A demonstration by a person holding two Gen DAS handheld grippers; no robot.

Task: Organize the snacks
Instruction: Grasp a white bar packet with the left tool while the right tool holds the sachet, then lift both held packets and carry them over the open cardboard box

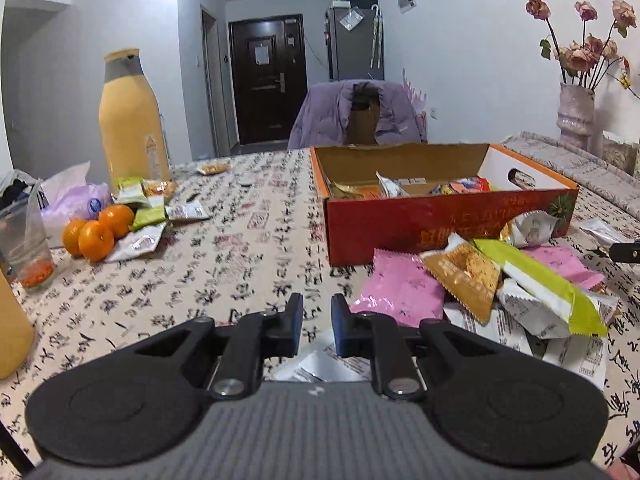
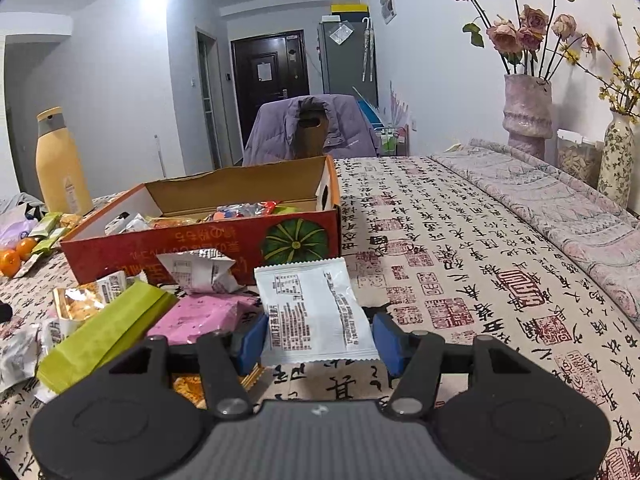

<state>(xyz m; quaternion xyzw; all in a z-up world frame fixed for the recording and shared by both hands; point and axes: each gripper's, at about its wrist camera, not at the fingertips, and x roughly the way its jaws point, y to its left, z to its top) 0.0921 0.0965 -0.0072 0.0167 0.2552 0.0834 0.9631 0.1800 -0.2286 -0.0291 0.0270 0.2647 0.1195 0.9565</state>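
An open red cardboard box (image 1: 400, 228) with several snacks inside stands in the middle of the table. In front of it lies a loose pile with a pink packet (image 1: 400, 292), an orange packet (image 1: 464, 276) and a green packet (image 1: 540, 280). My left gripper (image 1: 317, 320) hovers left of the pile, its jaws nearly together. A small white packet (image 1: 320, 366) bunches up just under the gap, mostly hidden by the fingers. My right gripper (image 2: 320, 332) is shut on a flat white packet (image 2: 312, 304) held above the cloth, just right of the pile and near the box (image 2: 200, 248).
A tall yellow bottle (image 1: 130, 120), three oranges (image 1: 96, 232), more small packets and a glass (image 1: 28, 248) crowd the table's left side. Flower vases (image 2: 528, 116) stand at the right wall. A chair with a purple jacket (image 1: 356, 116) is behind the table.
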